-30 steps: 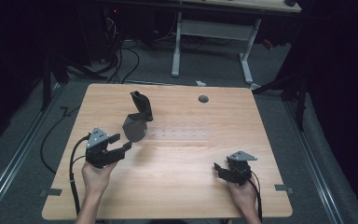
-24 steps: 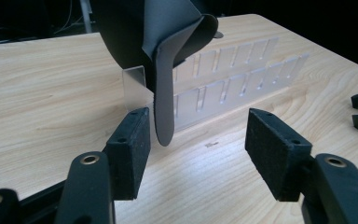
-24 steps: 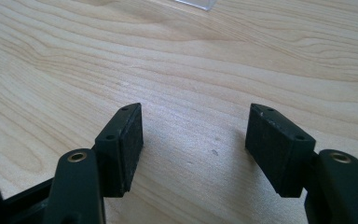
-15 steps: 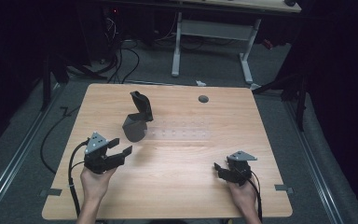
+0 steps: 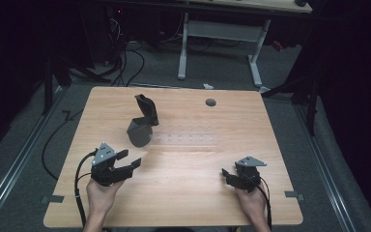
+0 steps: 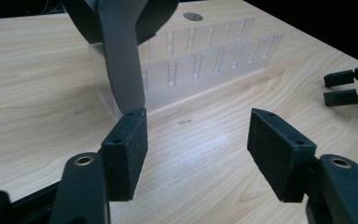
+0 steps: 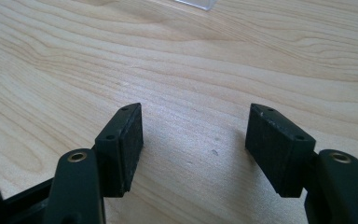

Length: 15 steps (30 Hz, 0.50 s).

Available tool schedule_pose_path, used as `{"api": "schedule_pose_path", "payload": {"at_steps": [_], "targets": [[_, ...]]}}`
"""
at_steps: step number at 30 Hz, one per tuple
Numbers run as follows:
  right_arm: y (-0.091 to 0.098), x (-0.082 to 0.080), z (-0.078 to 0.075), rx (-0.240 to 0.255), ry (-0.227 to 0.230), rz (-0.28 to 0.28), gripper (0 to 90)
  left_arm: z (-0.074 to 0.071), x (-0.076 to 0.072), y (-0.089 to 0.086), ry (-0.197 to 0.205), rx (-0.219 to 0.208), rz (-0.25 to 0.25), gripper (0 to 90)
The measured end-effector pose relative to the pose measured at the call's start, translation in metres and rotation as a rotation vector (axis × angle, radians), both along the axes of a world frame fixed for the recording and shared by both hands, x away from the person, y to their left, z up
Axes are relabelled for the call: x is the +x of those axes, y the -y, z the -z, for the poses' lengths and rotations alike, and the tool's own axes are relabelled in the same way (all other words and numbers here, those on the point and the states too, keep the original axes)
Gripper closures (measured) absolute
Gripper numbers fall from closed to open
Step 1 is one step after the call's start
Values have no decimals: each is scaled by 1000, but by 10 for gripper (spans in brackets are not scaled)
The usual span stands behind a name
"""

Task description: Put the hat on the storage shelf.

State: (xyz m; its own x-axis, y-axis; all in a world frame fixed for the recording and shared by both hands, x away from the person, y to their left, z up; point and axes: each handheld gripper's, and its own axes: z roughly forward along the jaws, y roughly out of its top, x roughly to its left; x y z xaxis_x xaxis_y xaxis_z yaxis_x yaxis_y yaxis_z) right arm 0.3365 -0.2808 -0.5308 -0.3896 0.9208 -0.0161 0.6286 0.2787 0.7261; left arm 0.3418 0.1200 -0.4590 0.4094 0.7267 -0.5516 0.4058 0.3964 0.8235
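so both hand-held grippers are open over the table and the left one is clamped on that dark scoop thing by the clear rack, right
Not quite. The left hand-held gripper is not clamped on the dark scoop: the left gripper view shows its jaws apart with only bare table between them, the scoop farther off against the clear rack. The rest holds: the right hand-held gripper is open too, over the wood.

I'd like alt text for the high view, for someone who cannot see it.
Seen from above, a person's hands hold a left gripper and a right gripper, both open and empty, at the near edge of a wooden table. Farther back, a dark folded object stands at the left end of a clear slotted rack.
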Motion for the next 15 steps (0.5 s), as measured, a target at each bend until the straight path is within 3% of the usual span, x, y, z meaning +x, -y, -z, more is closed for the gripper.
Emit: {"api": "schedule_pose_path", "payload": {"at_steps": [7, 15], "targets": [[0, 0, 0, 0, 0, 0, 369, 9, -6, 11, 5, 56, 14, 385], [0, 0, 0, 0, 0, 1, 369, 20, -9, 22, -23, 51, 43, 385]]}}
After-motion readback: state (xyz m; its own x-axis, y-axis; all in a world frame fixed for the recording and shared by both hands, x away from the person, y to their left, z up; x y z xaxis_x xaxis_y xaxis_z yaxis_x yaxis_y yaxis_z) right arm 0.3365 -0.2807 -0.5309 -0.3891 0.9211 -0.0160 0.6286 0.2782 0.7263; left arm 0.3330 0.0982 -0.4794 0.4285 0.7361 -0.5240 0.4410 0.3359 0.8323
